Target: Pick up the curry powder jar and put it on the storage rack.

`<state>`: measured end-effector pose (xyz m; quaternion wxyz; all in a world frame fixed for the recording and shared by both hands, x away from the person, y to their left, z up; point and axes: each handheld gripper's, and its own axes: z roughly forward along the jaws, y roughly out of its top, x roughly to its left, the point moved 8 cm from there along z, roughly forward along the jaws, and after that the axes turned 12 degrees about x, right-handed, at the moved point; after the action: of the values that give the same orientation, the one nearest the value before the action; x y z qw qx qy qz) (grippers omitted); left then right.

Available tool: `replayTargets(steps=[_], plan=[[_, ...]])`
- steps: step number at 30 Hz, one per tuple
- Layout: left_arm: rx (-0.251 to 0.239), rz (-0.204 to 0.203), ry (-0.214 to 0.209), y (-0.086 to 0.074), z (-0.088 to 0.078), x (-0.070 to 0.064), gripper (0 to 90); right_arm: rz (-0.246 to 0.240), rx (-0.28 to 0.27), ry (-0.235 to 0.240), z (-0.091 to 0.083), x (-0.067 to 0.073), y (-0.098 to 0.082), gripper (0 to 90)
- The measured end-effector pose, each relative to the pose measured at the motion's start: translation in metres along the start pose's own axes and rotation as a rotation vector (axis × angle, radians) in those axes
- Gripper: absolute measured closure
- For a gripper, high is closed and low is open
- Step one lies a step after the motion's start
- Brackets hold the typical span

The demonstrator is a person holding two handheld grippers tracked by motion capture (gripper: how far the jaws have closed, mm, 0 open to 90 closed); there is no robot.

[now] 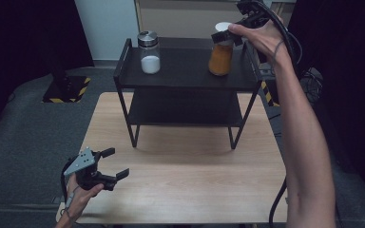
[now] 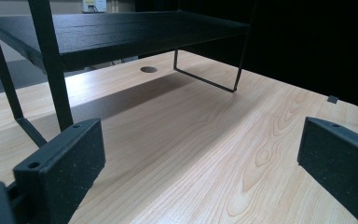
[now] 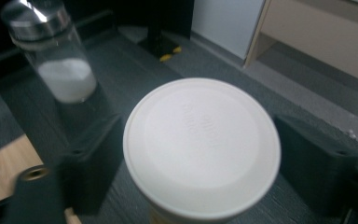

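Hovering low at near left, left tongs spread, empty, over the counter. Far right, on the shelf top, orange jar; right tongs straddle its white lid, spread, gaps on both sides. Salt jar far left.

Room's pretty dim, dark at both sides in the high view, with the light wooden surface the brightest patch. The black metal two-tier shelf drops a soft shadow under itself, so light comes from overhead. Left gripper view is sharp, with a mild sheen on the wood. Right gripper view is smeared: the round white plastic lid and clear glass jar of white powder look blurry, with glare on its metal cap.
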<state>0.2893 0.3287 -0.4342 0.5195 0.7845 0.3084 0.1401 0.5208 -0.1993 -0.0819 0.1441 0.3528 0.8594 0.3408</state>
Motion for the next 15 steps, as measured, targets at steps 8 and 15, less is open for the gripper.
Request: replayTargets(steps=[8, 15], plan=[[0.0, -0.001, 0.001, 0.0, 0.0, 0.0, 0.0, 0.075, -0.109, -0.008, -0.028, -0.002, -0.01, 6.1], [0.004, 0.005, 0.002, 0.0, 0.0, -0.001, 0.0, 0.09, -0.164, 0.006, -0.058, 0.003, -0.027, 4.1]])
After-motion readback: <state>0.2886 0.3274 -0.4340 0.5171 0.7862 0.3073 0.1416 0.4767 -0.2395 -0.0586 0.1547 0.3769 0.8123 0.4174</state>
